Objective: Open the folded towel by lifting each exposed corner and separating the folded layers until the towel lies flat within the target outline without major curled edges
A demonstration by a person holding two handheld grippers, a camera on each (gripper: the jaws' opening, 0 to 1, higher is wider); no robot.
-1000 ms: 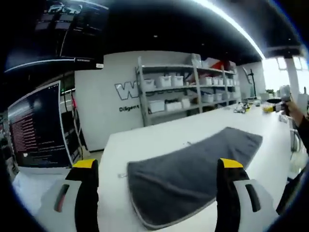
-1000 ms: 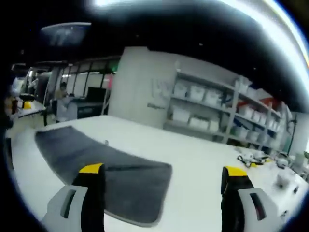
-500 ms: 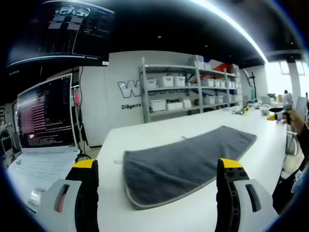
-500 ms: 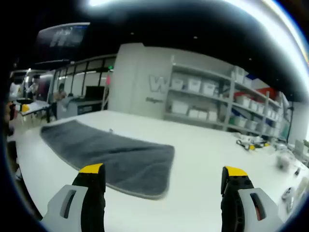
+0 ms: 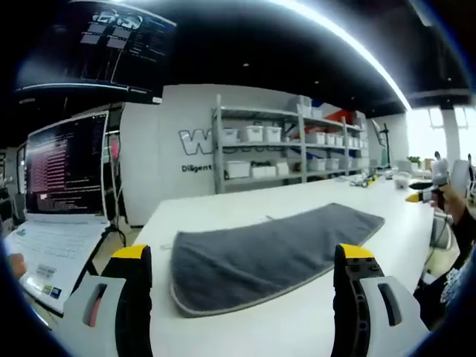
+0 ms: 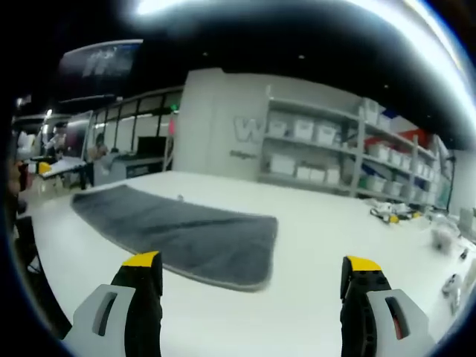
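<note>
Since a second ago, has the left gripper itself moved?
Yes. The left gripper has drawn back and lower: the towel sits farther off, and more of the laptop shows.

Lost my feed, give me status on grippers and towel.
Left gripper and right gripper open, holding nothing. Grey towel on white table, folded, untouched. Nothing on it.

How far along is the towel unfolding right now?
Done: nothing visible yet; the grey towel lies as a long folded strip on the white table. In hand: nothing; the left gripper and the right gripper are both open, hanging short of the towel. Left: lift each corner, separate the layers, and spread it flat. No target outline is discernible.
</note>
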